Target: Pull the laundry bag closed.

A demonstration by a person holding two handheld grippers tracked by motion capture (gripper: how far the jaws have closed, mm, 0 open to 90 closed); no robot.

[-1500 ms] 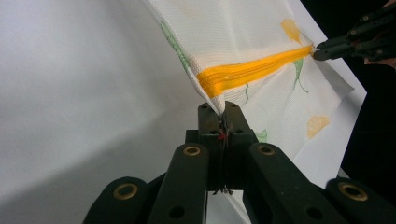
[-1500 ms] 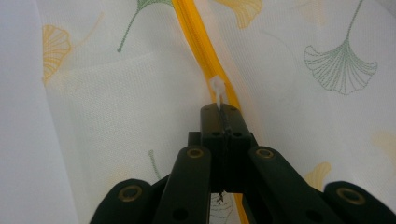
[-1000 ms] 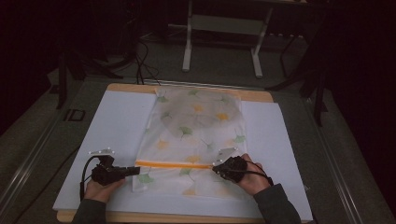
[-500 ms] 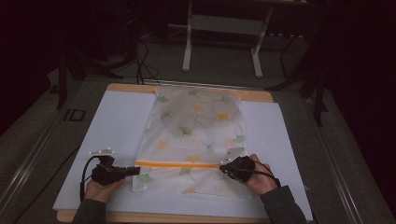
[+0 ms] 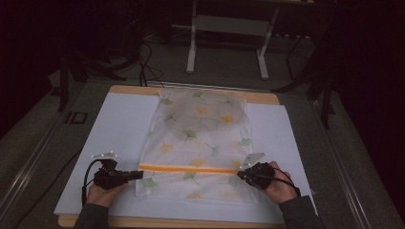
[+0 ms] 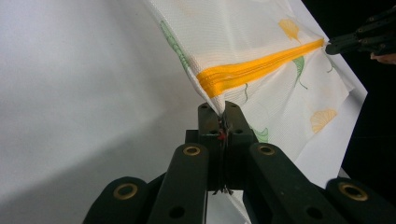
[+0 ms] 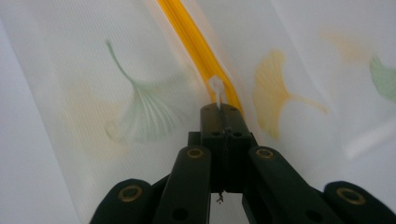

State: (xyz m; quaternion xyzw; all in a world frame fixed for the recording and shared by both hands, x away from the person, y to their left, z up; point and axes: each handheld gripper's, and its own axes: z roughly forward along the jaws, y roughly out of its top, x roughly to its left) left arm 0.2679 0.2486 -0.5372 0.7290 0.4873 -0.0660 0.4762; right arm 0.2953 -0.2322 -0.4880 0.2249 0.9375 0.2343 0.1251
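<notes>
Left claw [image 6: 219, 109] clamped on mesh bag [image 6: 261, 37] corner; right claw [image 7: 222, 109] clamped on zipper pull [image 7: 216, 88].

Black jaws, brass rivets, dark sleeves [image 5: 298, 214]

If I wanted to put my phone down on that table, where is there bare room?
The white sheet lies bare left of the leaf-print bag, from the left claw back to the far edge. A narrower bare strip runs right of the bag, beyond the right claw. It is crowded along the near edge, where both claws grip the bag at its orange zipper.
</notes>
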